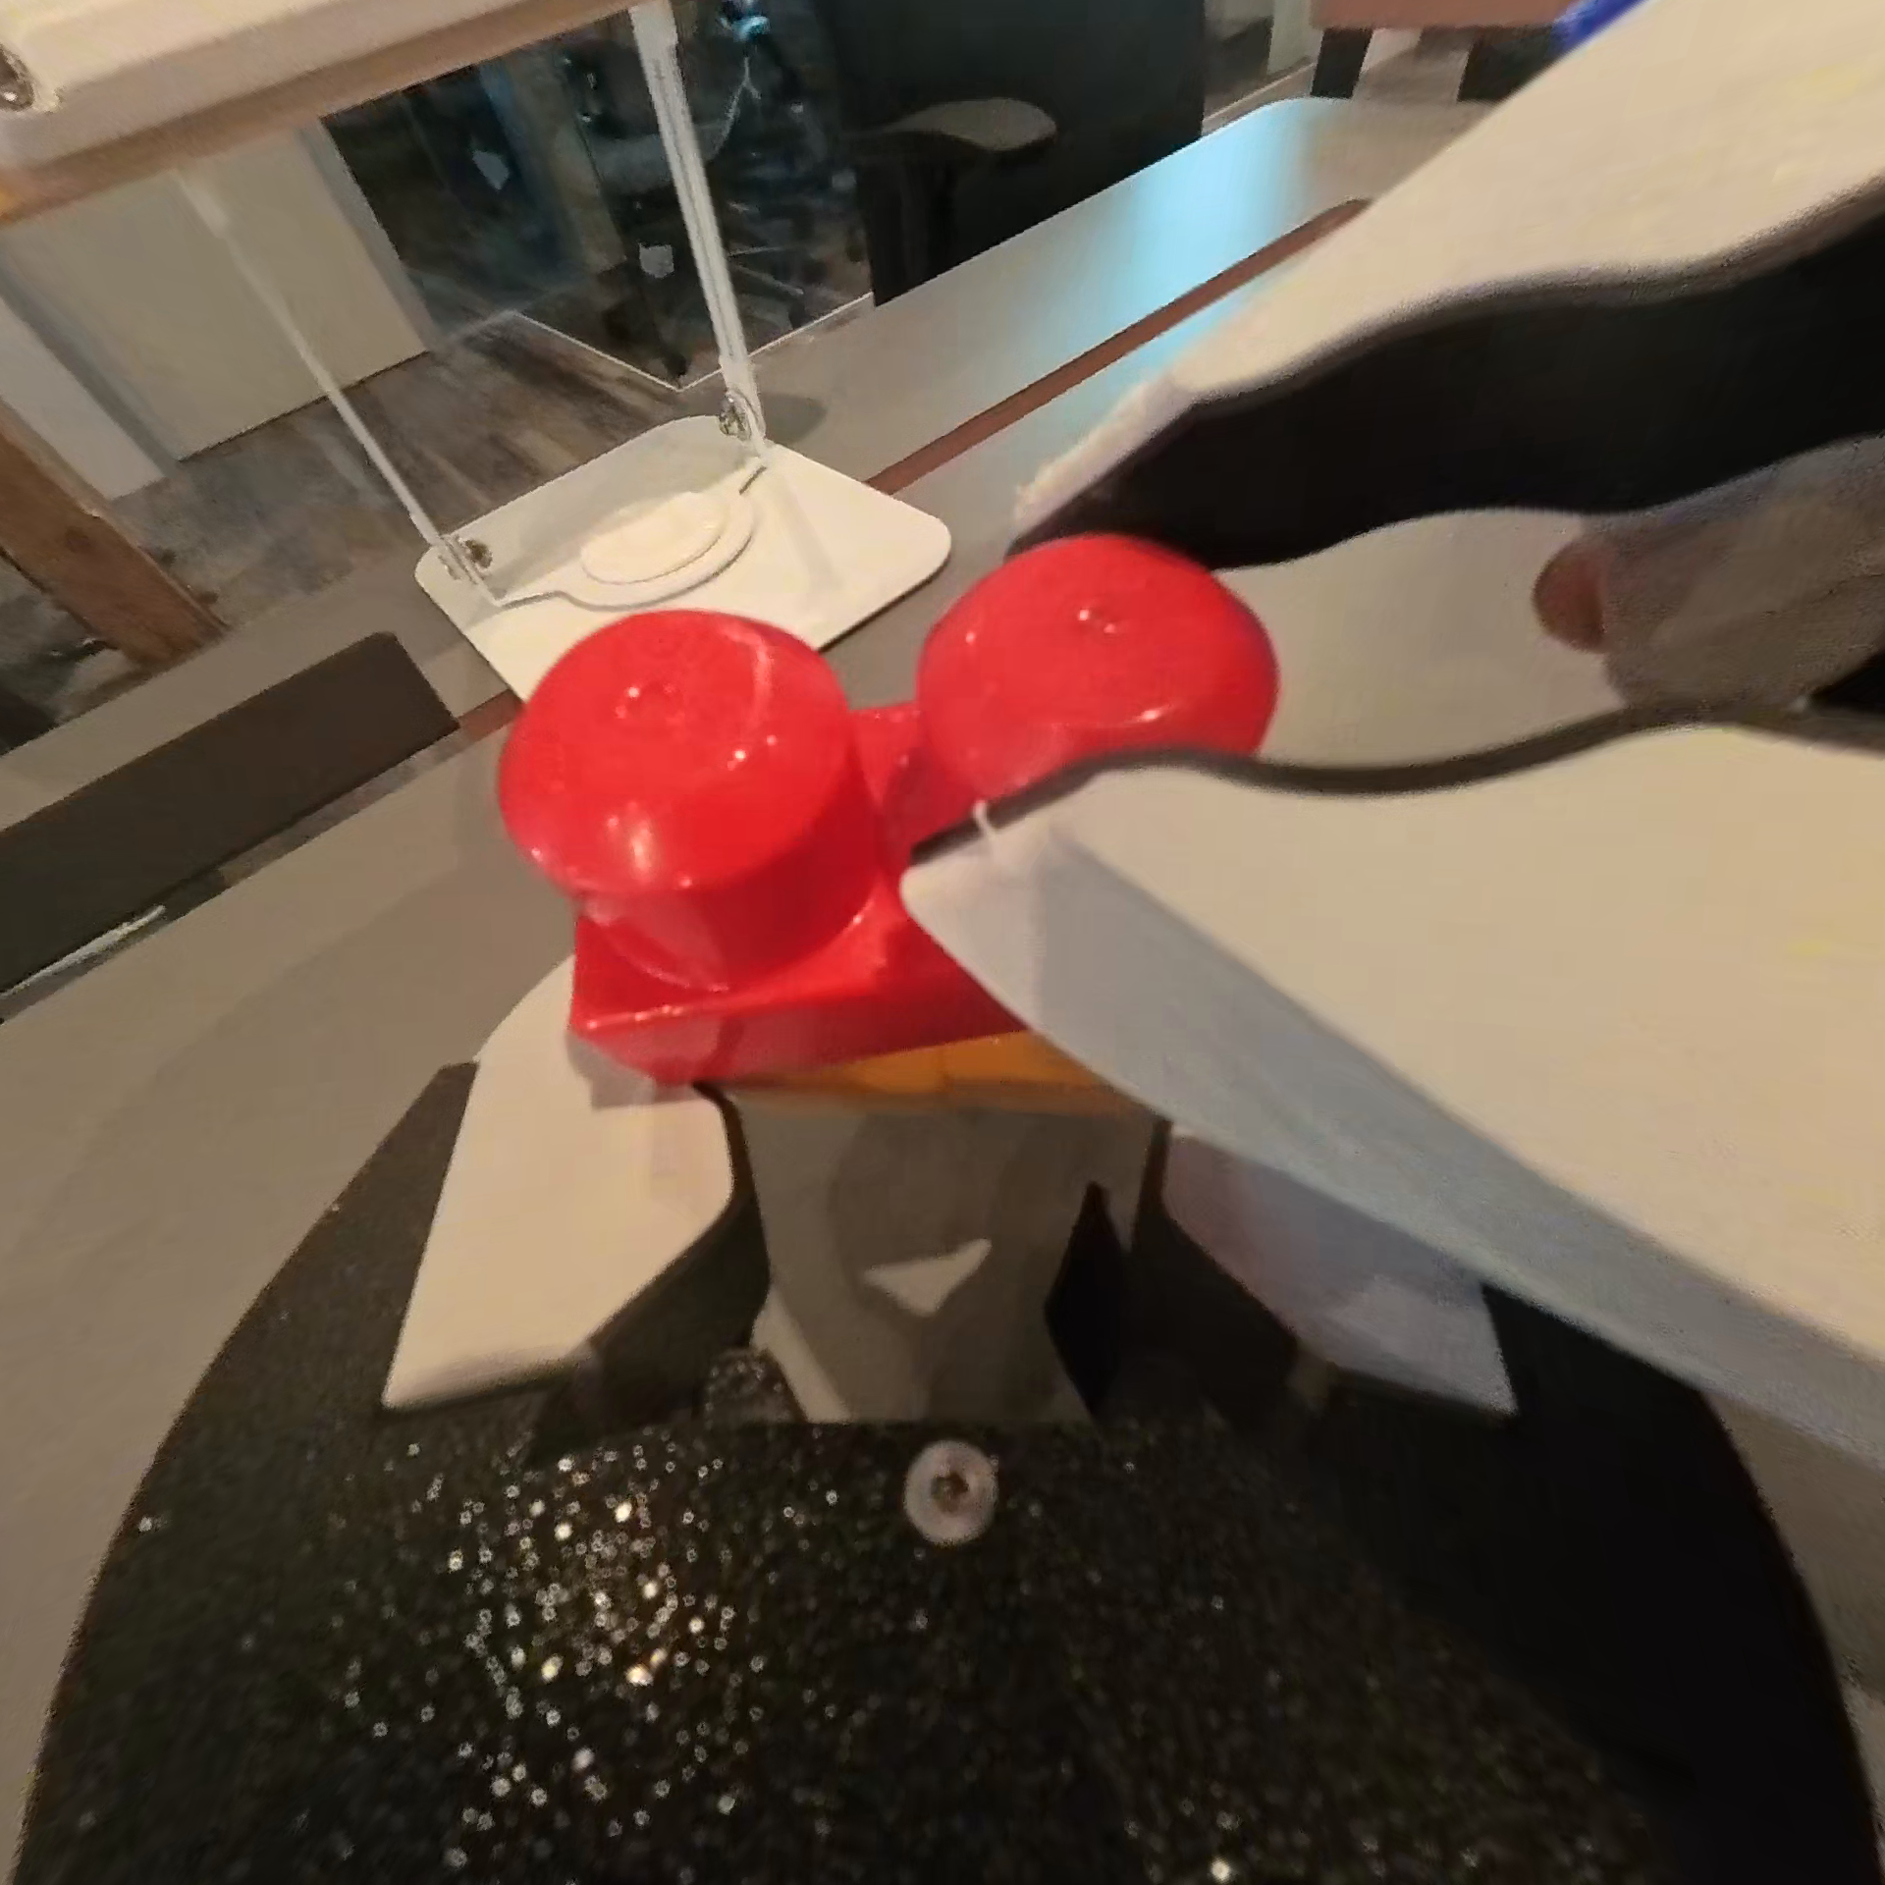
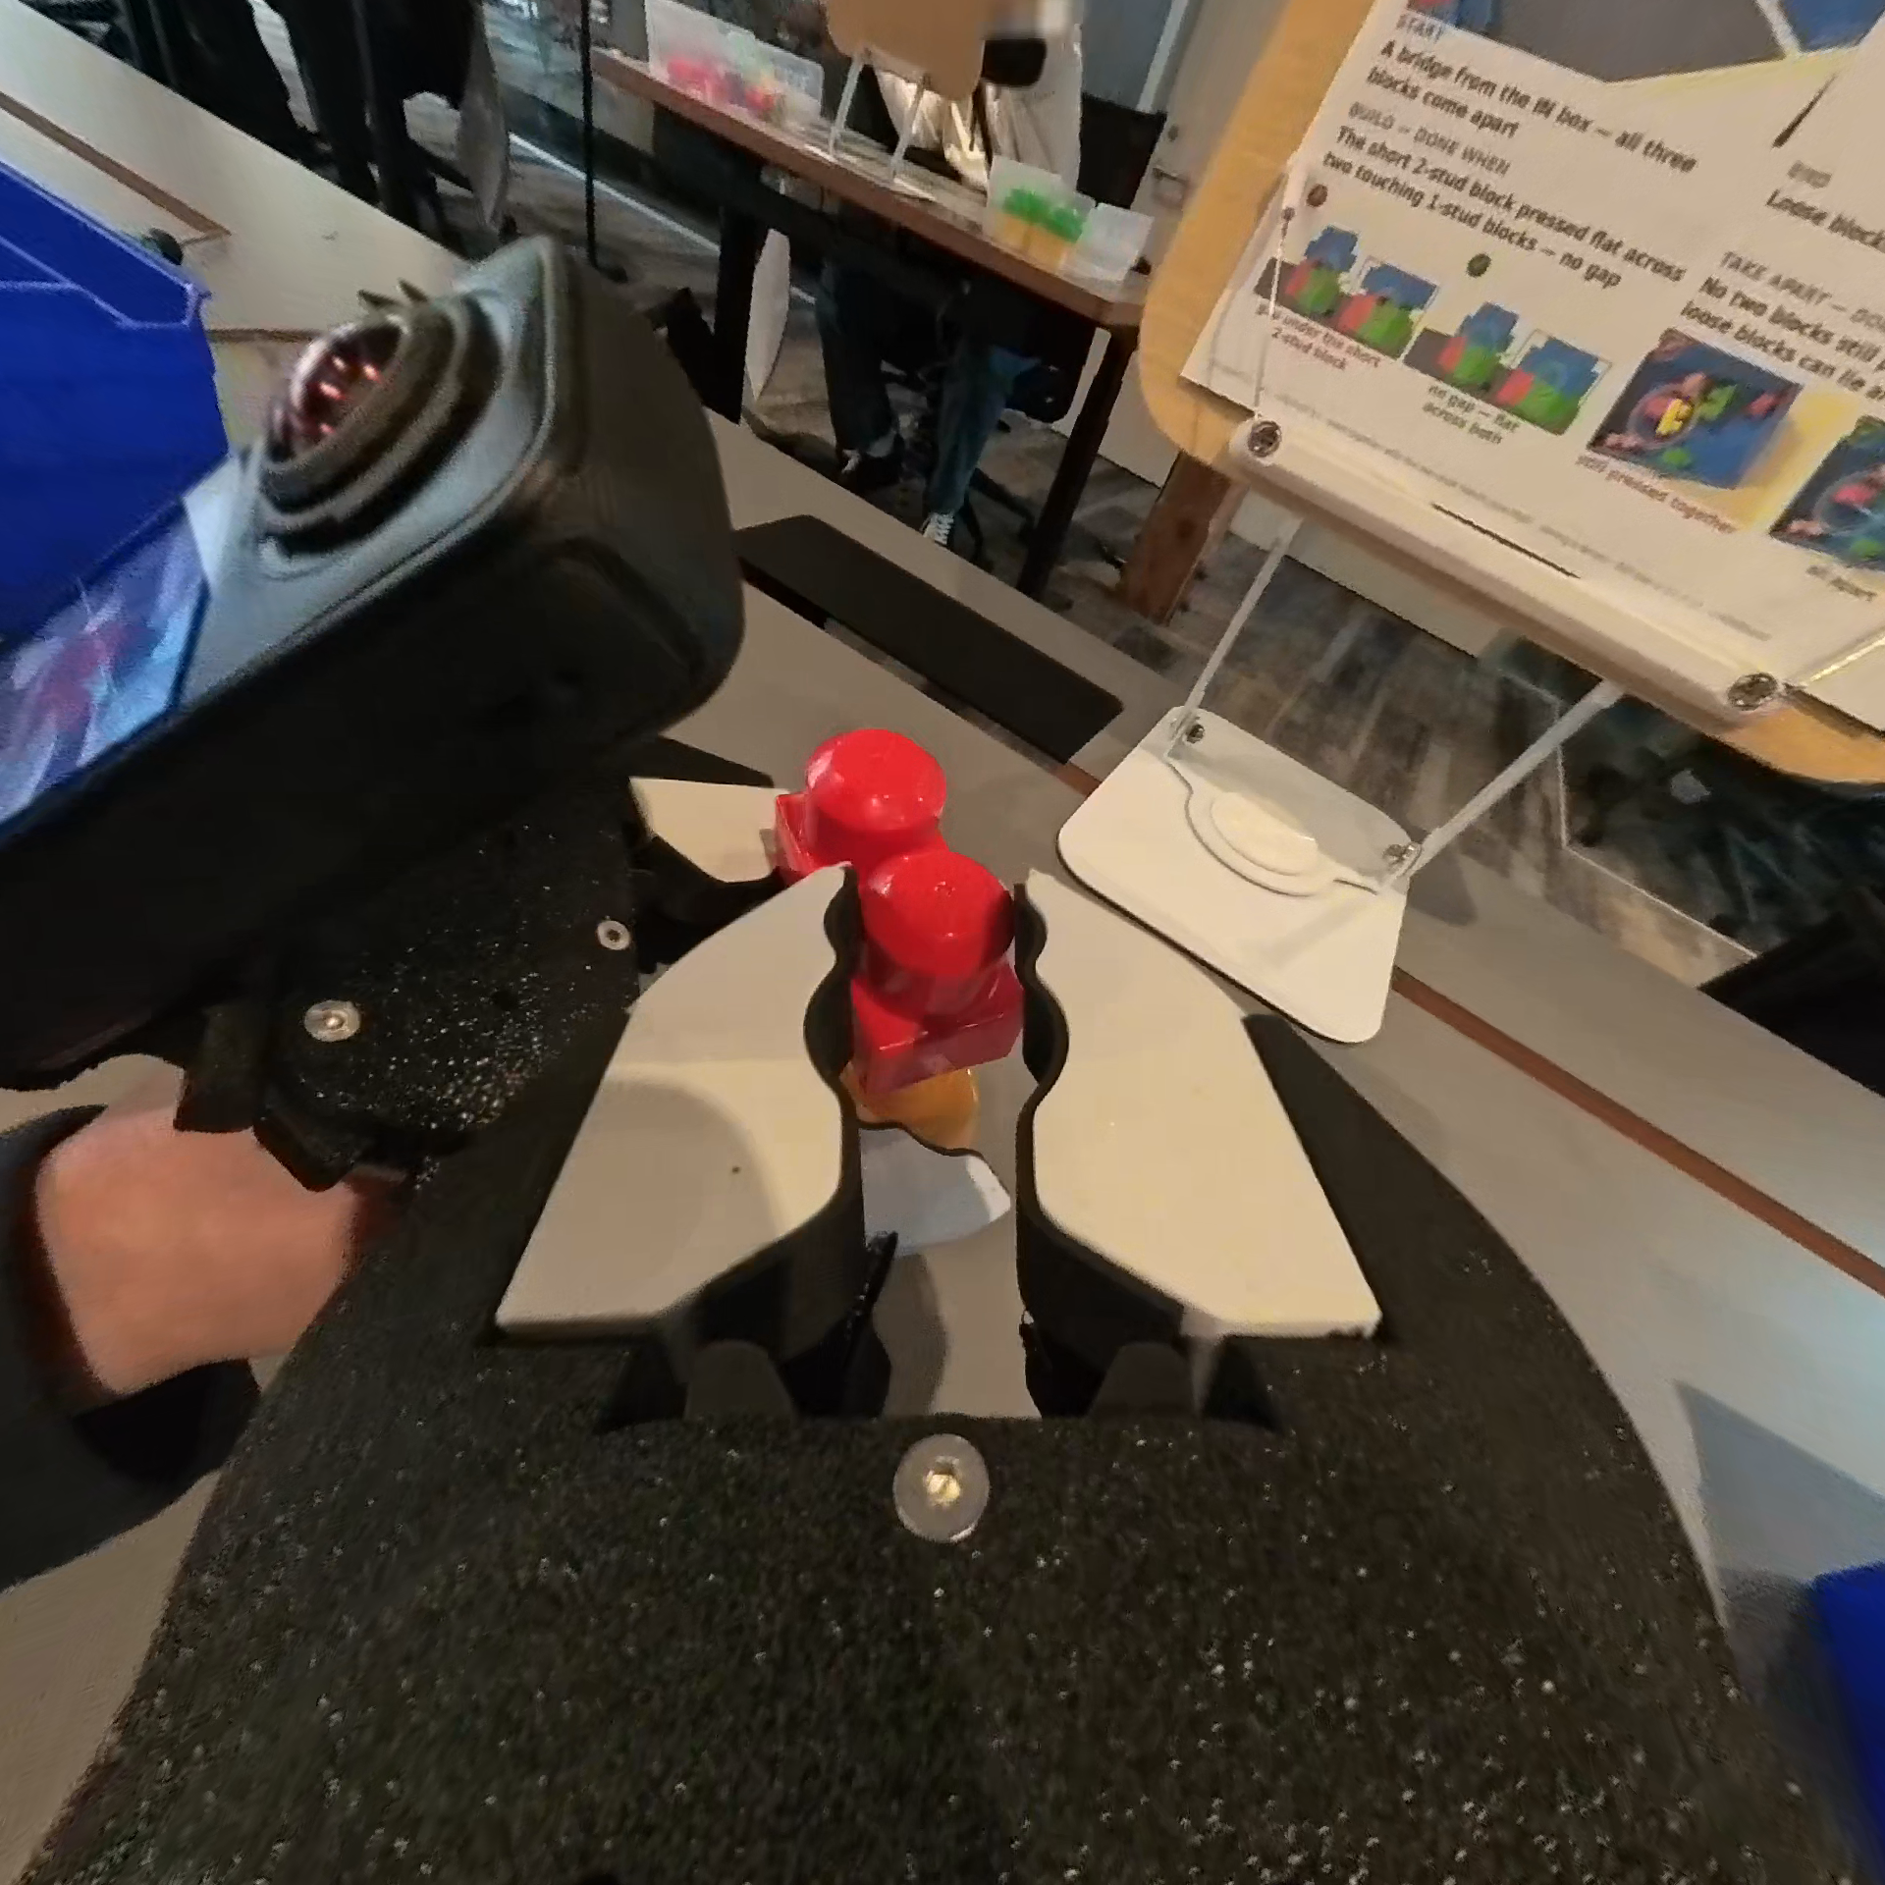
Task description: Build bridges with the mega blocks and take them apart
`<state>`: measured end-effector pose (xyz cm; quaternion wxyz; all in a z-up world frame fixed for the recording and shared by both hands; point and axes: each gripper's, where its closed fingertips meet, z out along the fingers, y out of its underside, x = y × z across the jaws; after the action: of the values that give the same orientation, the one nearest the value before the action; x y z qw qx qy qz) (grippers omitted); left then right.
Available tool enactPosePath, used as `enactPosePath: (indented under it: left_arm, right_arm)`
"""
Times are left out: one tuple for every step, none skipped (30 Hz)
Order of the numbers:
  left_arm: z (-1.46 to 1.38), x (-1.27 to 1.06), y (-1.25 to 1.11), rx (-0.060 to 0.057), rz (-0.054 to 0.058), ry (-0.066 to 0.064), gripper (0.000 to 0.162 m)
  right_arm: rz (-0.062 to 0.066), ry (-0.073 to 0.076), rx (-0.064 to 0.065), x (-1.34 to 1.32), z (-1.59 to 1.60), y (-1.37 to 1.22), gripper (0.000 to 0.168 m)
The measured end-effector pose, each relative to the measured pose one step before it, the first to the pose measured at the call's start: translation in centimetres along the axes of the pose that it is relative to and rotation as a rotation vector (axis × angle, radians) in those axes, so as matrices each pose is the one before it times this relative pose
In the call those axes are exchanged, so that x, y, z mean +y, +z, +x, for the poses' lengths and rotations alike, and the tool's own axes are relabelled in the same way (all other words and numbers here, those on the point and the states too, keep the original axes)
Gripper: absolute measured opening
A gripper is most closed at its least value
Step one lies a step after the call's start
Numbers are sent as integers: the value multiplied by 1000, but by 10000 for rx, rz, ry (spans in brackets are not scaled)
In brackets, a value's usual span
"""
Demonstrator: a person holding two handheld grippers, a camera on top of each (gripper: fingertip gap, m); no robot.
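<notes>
Held above the desk (image 2: 1530, 1173): red block (image 2: 923, 949) seated on an orange block (image 2: 944, 1107). Right tool (image 2: 928, 944) clamped on the red block's near stud, left tool (image 1: 918, 1061) clamped just under it, apparently on the orange block. Judged mid-disassembly: still joined, not yet pulled apart.

Red two-stud block (image 1: 775, 877) held between two grippers over a grey table (image 1: 204, 1071)

The left gripper (image 1: 918, 1102) clamps low on the stack, at an orange block (image 1: 979, 1071) just under the red one. The right gripper (image 1: 1071, 694) reaches in from the right, its white fingers (image 1: 1428, 969) closed around the far stud. A white stand base (image 1: 847, 551) sits behind.
</notes>
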<state>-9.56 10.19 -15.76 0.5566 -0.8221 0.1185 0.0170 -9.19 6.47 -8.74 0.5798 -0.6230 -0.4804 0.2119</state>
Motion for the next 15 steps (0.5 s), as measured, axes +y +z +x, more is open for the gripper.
enactPosePath:
  left_arm:
    - [98, 5, 28, 72, 1, -67, 75]
    - [62, 42, 25, 83, -4, -73, 72]
    - [33, 72, 18, 67, -14, -30, 72]
    - [15, 66, 20, 37, -26, 6, 72]
    - [24, 19, 5, 32, -9, 9, 74]
    - [42, -20, -14, 22, 1, 7, 76]
    - [65, -13, -7, 15, -3, 19, 78]
    - [59, -16, -6, 19, 0, 21, 79]
    - [41, -1, -15, 22, -7, 11, 81]
    - [40, 5, -10, 33, -1, 7, 83]
    - [45, -28, -32, 43, 22, -4, 84]
    - [29, -58, -43, 38, 27, -23, 86]
    - [25, -53, -47, 35, 13, -27, 88]
    - [43, -28, -43, 51, 6, -5, 88]
    - [79, -8, -27, 68, 9, 6, 88]
  right_arm:
    - [-16, 100, 53, 78, -12, 8, 28]
    - [-39, 36, 18, 105, -37, 13, 28]
    - [-25, 1, -5, 84, -37, -1, 28]
    - [-12, 38, -7, 81, -28, 0, 28]
    - [23, 69, -2, 42, -4, -37, 28]
    - [30, 55, 8, 13, 3, -61, 29]
    - [18, 15, 3, 15, -13, -61, 29]
    - [22, 3, -14, 5, -40, -55, 29]
    - [17, 34, -33, 16, -53, -38, 29]
    - [24, 69, -27, 24, -17, -45, 29]
    - [37, 83, -39, 8, 19, -61, 29]
    - [15, 76, -45, 46, 6, -43, 29]
    - [-10, 55, -43, 81, 21, -37, 30]
    - [-11, 41, -52, 82, 19, -38, 33]
    - [-28, 43, -96, 95, -29, -49, 33]
